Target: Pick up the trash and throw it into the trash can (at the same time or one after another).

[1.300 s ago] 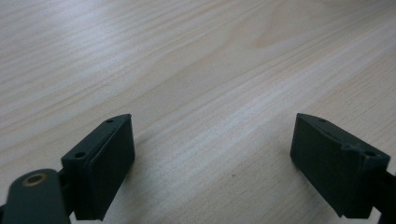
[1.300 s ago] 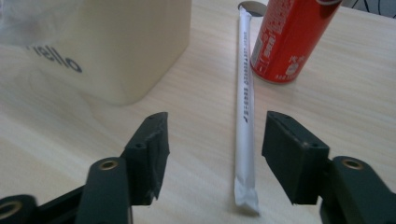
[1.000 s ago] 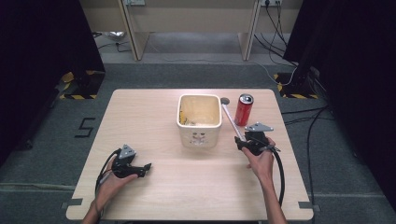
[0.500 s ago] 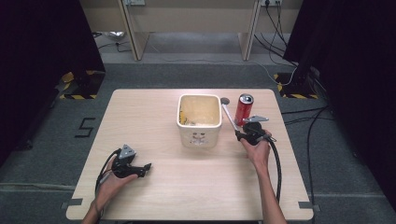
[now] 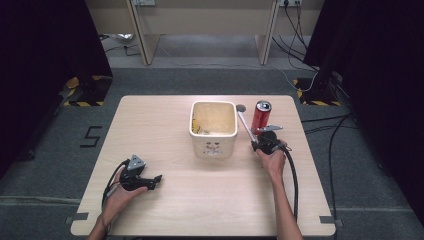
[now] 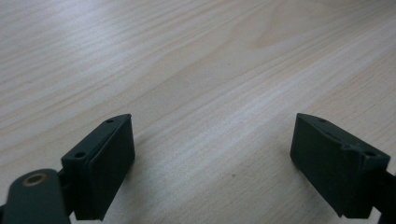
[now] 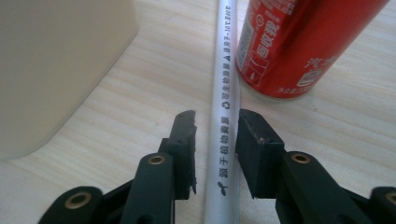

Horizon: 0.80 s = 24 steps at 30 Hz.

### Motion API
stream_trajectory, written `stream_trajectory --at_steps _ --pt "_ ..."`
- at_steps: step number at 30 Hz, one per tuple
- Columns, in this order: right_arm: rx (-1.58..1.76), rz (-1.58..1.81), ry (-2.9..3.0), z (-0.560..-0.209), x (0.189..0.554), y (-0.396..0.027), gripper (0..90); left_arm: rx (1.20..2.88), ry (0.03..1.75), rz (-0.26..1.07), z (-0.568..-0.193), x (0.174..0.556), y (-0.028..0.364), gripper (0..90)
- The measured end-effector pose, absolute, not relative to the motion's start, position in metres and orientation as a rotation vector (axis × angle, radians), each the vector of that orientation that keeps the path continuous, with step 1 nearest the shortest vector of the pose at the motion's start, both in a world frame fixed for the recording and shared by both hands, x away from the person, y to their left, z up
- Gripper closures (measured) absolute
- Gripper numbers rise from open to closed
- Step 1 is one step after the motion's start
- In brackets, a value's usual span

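The white tube [image 7: 225,107] lies flat on the table [image 5: 165,130], between the cream bin [image 5: 214,131] and the red can [image 5: 260,116], just beside the can. The right gripper [image 7: 217,133] has its 2 jaws around the tube; they have just been closing, and the right pad touches it while a small gap remains on the left. The left gripper [image 6: 212,163] rests on the table with jaws wide apart.

Light wood-grain table [image 5: 165,205] on grey floor. Cream square bin [image 5: 213,130] near centre, toward 12 o'clock. Red can [image 5: 260,116] upright at the bin's 3 o'clock, well apart from it. White tube [image 5: 244,125] lies flat between bin and can, just beside the can.
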State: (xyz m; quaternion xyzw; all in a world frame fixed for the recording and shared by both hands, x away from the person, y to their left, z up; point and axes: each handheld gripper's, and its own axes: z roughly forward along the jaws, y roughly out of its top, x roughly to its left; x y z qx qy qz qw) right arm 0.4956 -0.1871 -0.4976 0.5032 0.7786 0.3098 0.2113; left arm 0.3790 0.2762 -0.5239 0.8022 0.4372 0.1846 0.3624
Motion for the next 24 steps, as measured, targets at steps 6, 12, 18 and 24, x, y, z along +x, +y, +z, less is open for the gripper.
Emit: stream_trajectory --at_steps 6,12,18,24 --pt "1.419 0.864 2.162 -0.504 0.500 -0.190 72.2 2.064 1.127 0.475 -0.524 0.379 0.276 12.8" --pt "1.417 0.836 2.188 -0.501 0.506 -0.186 78.6 2.063 1.127 0.476 -0.524 0.379 0.276 12.8" --pt "1.437 0.850 2.180 -0.501 0.504 -0.186 79.7 2.064 1.125 0.476 -0.524 0.379 0.276 12.8" --pt "1.424 0.941 2.140 -0.491 0.494 -0.188 79.9 2.065 1.126 0.477 -0.524 0.379 0.276 12.8"
